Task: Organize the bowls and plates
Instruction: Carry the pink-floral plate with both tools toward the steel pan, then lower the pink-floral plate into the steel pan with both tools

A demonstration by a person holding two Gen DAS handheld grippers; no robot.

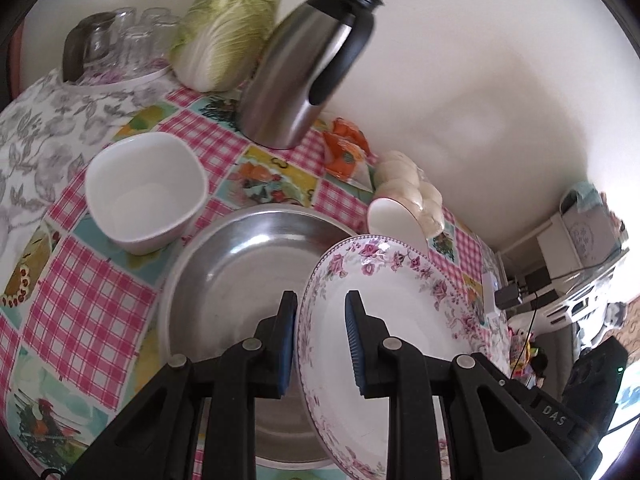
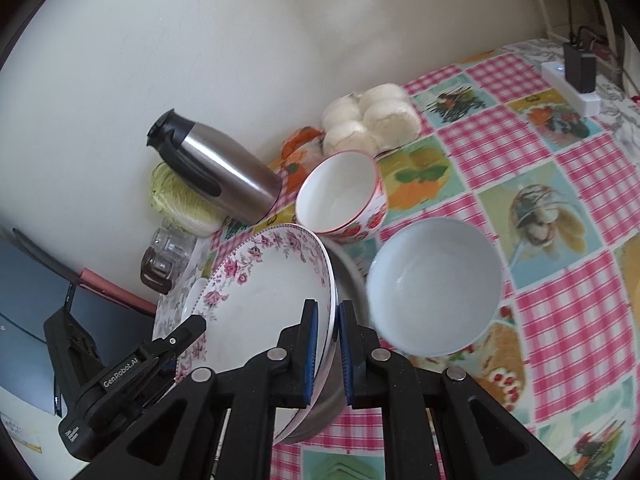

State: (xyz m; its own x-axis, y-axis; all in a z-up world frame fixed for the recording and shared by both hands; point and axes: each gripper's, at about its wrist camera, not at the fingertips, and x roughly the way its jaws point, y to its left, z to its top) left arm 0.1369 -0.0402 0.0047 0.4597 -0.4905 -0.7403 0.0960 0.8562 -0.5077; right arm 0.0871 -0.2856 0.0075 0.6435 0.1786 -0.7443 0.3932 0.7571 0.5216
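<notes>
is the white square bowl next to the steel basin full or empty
Empty: the left wrist view looks straight into the white square bowl and shows only its bare white bottom.

Glossy porcelain plate (image 1: 400, 320); brushed-steel pan (image 1: 240, 272)

A steel jug (image 1: 304, 68), cabbage (image 1: 224, 36) and buns (image 2: 372, 120) line the wall.

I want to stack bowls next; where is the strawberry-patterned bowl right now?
In the right wrist view the strawberry-patterned bowl stands mid-frame on the checked tablecloth, between the steel jug and the bagged buns.
</notes>
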